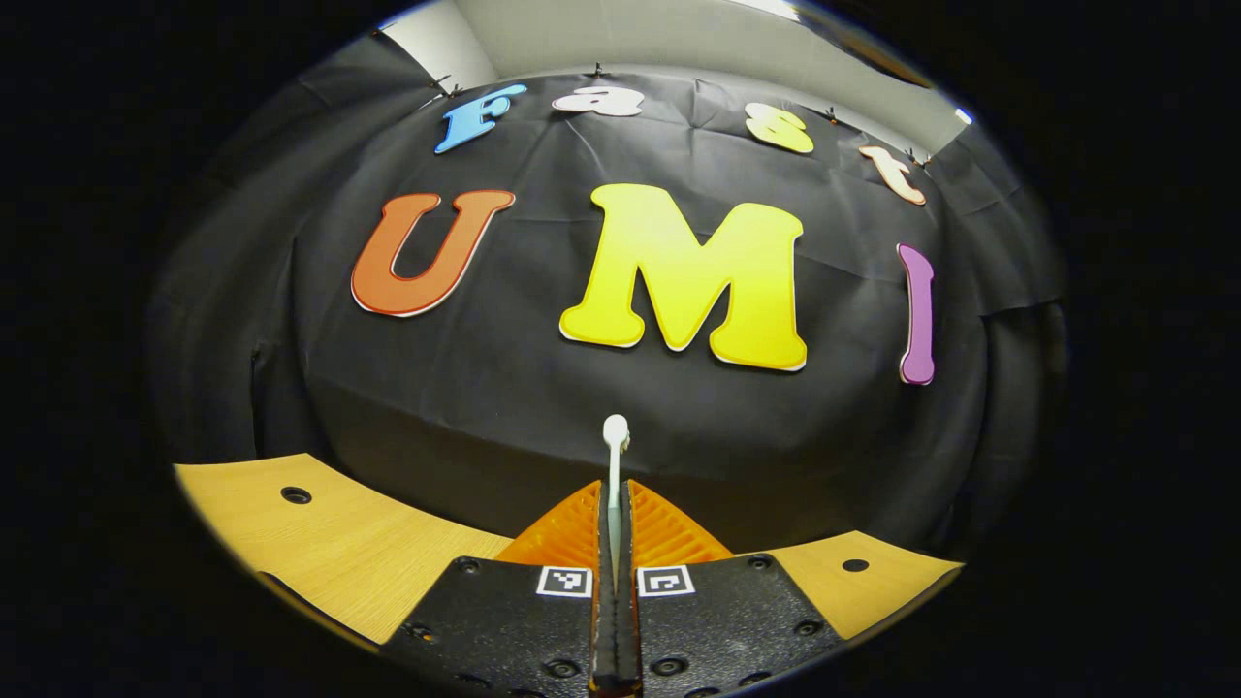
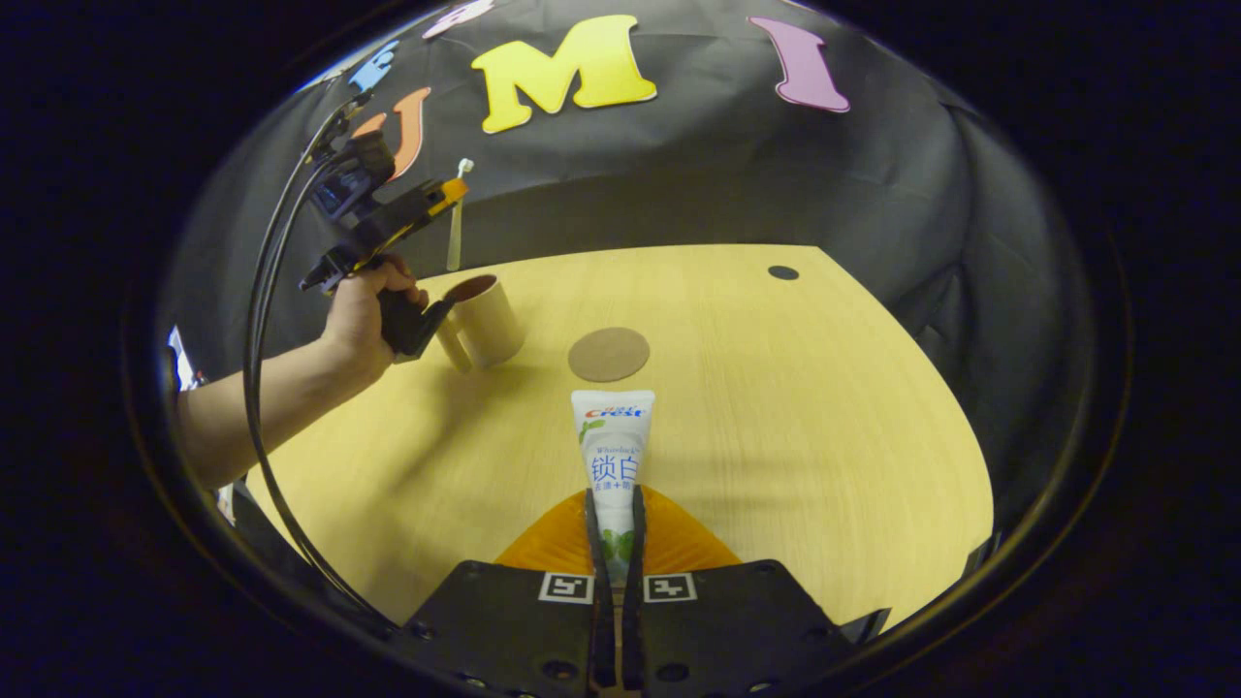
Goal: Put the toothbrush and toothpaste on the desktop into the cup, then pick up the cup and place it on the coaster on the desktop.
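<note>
Both items are picked up, but neither is in the cup yet. The left tool is pressed together on the toothbrush, whose handle runs between the fingers with the head standing out beyond the tips. In the right gripper view that same tool, held in a hand, carries the toothbrush upright over the far left part of the worktop, just above and behind the cup. The cup stands upright near the far left edge, its mouth open and nothing visible inside.

The right tool pinches the toothpaste near its lower end, the tube pointing forward toward the coaster. The coaster lies bare near the middle of the worktop, just right of the cup and apart from it.

Still to do, as I judge it: lower the toothbrush in, add the toothpaste, then carry the cup to the coaster.
</note>
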`<state>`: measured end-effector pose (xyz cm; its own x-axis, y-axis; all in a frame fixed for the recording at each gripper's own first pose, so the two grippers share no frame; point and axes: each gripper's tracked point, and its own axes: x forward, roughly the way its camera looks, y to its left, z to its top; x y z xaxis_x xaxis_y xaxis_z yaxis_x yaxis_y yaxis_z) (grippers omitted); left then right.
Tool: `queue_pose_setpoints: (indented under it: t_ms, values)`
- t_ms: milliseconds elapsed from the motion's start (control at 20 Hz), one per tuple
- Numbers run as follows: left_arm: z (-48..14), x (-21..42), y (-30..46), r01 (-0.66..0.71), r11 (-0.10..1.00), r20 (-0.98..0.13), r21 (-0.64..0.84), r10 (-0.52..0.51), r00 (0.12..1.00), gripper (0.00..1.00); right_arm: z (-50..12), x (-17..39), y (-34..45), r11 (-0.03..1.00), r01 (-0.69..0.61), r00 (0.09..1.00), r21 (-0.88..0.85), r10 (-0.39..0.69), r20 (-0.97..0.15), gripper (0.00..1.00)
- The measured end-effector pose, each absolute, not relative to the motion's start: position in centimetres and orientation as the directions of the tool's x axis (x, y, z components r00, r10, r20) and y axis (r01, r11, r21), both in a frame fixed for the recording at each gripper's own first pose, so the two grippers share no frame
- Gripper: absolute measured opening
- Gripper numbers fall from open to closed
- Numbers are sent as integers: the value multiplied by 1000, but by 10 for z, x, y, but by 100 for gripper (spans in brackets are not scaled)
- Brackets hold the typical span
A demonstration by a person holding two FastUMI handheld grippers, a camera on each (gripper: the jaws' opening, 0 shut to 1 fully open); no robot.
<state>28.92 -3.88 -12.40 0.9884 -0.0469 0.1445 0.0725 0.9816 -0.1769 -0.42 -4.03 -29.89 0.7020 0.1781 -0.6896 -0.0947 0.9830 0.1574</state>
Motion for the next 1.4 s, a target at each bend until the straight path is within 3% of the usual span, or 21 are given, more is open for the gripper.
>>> queue_pose_setpoints:
  t_ms: [1100, 1150, 1200, 1250, 1350, 1400]
  values:
    - [-142, 276, -49, 80, 988, 61, -131, -72, 996, 13, -297, 7, -39, 984, -96, 719, 152, 174, -673, 4]
    - [-142, 274, -46, 72, 989, 60, -128, -65, 996, 27, -296, 7, -38, 984, -97, 719, 151, 174, -673, 4]
    - [-144, 272, -46, 72, 989, 55, -127, -66, 996, 31, -295, 6, -37, 983, -99, 719, 154, 177, -673, 4]
    - [-145, 270, -47, 75, 989, 50, -126, -69, 996, 50, -295, 6, -35, 983, -100, 720, 154, 179, -671, 4]
    - [-144, 265, -45, 71, 990, 42, -118, -67, 997, 68, -292, 8, -33, 983, -109, 725, 149, 181, -665, 4]
    - [-146, 261, -43, 72, 991, 35, -115, -69, 997, 92, -290, 10, -31, 982, -113, 728, 150, 185, -660, 4]
